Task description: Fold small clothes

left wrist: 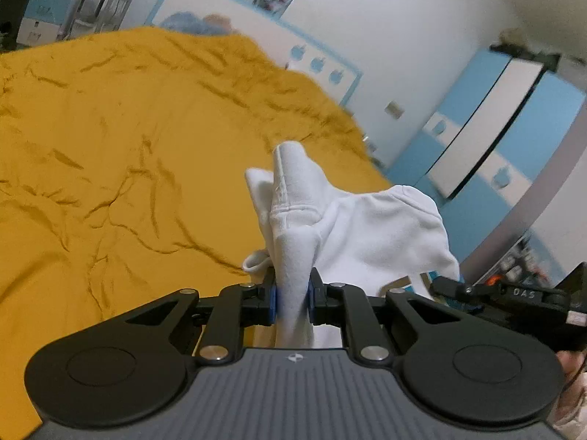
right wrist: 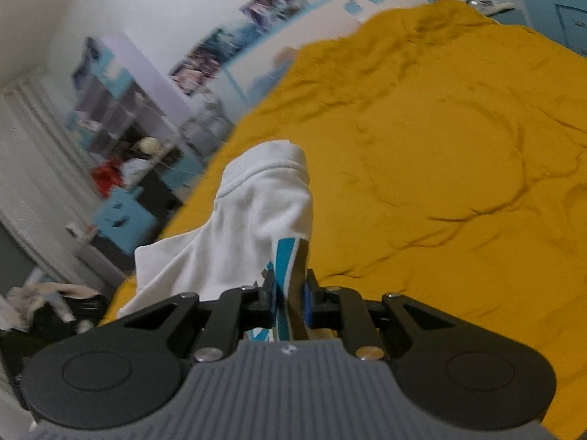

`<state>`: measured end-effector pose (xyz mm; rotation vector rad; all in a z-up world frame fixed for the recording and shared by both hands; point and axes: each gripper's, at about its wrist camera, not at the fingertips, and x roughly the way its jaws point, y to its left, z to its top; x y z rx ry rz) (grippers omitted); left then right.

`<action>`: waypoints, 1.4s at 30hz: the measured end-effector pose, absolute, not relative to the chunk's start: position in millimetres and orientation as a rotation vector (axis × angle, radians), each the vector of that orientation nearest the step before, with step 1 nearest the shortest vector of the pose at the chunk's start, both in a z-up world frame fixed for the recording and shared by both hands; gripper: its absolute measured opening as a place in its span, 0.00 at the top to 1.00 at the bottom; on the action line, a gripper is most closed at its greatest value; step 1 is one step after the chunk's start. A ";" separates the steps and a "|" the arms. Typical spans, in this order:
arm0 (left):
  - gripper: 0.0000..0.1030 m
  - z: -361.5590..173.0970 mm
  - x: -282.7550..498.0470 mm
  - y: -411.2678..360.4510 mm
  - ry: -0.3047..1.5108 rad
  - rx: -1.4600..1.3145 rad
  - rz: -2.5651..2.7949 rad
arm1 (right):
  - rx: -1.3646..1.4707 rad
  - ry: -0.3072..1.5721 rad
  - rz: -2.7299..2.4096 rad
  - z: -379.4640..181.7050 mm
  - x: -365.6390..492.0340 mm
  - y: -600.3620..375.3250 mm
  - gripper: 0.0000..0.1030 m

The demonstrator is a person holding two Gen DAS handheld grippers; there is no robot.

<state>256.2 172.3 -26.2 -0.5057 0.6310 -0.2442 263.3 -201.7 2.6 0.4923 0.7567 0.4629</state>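
Small white cotton garment with blue print (left wrist: 367, 227), pinched in left claw (left wrist: 292, 299) and right claw (right wrist: 290, 302).
Hangs above mustard-yellow bedspread (left wrist: 110, 146), filling frame left in left view, frame right in right view.

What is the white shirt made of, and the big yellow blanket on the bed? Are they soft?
The white shirt looks like soft knitted cotton: matte, with stitched hems, and it droops in loose folds where the left gripper and right gripper pinch it. The yellow blanket looks like thick matte cloth, probably cotton too, since it wrinkles into many soft creases. I cannot be sure of either fibre.
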 end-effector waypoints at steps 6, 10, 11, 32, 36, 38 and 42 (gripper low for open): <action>0.84 -68.8 307.0 175.9 0.777 -0.482 -0.209 | 0.515 0.867 0.355 -48.2 308.8 -189.1 0.91; 0.74 -92.8 313.9 180.5 0.838 -0.479 -0.158 | 0.510 0.933 0.299 -79.4 329.7 -188.5 0.91; 0.69 -96.4 309.5 181.0 0.837 -0.475 -0.135 | 0.521 0.945 0.281 -85.3 333.3 -189.9 0.91; 0.56 -24.3 246.5 158.7 0.748 -0.127 -0.022 | 0.313 0.786 0.283 5.1 248.2 -222.2 0.85; 0.56 -11.9 221.5 142.0 0.736 -0.098 -0.128 | 0.175 0.780 0.349 11.3 216.9 -200.8 0.83; 0.57 -11.6 209.3 136.9 0.747 -0.116 -0.179 | 0.095 0.776 0.390 9.3 197.9 -189.2 0.83; 0.62 -17.8 181.5 120.9 0.771 -0.123 -0.256 | 0.000 0.783 0.428 -2.8 166.6 -175.4 0.84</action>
